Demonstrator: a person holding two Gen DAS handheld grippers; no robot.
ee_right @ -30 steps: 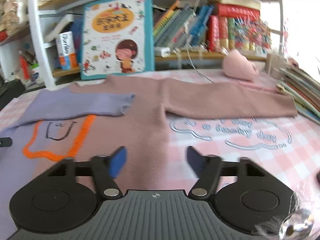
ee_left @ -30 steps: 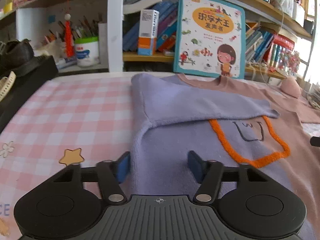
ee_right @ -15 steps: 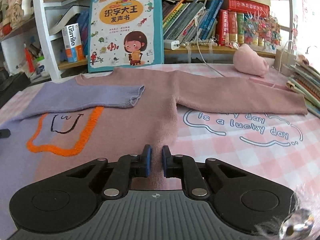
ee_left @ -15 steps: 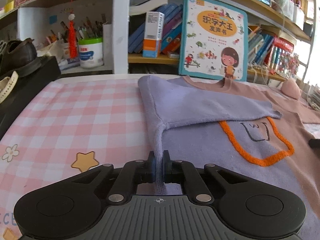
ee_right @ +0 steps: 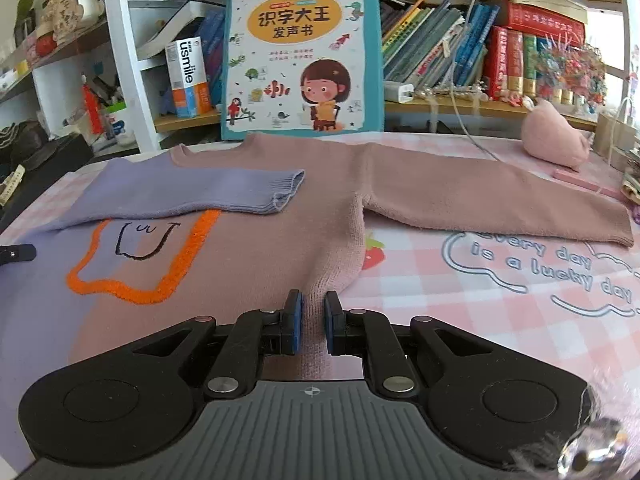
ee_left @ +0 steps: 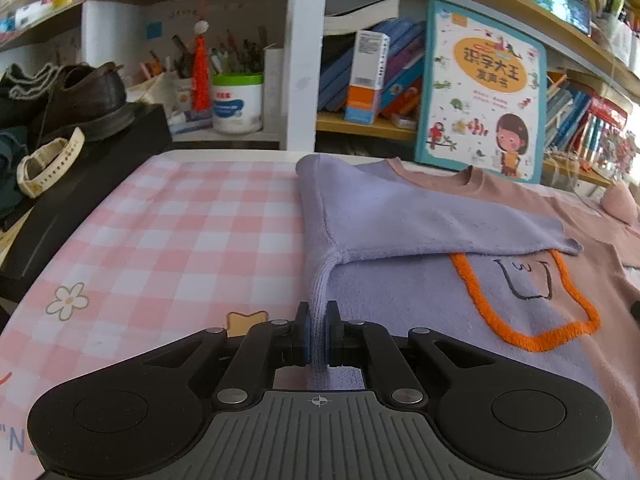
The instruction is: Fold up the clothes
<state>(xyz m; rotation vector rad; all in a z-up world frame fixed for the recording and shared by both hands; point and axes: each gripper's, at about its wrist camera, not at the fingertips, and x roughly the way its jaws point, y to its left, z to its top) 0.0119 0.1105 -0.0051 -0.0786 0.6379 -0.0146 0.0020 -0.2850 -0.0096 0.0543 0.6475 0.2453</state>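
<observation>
A half lilac, half pink sweater (ee_left: pixel 400 288) (ee_right: pixel 256 248) with an orange-outlined patch lies flat on the pink checked tablecloth (ee_left: pixel 180 240). Its lilac sleeve (ee_right: pixel 200 194) is folded across the chest, while the pink sleeve (ee_right: pixel 500 200) stretches out to the right. My left gripper (ee_left: pixel 317 330) is shut on the lilac side edge near the hem, which rises in a ridge into the pads. In the right wrist view my right gripper (ee_right: pixel 313 326) is shut on the pink side edge near the hem.
A bookshelf (ee_left: pixel 360 128) with a large picture book (ee_right: pixel 302 52) stands right behind the table. A black box (ee_left: pixel 80 184) with shoes sits at the left edge. At the far right lie a pink bundle (ee_right: pixel 556 142) and a stack of books (ee_right: pixel 632 184).
Both grippers went from open over the sweater's bottom edge to shut on it, and both have drawn back slightly, lifting the pinched edges into ridges.
</observation>
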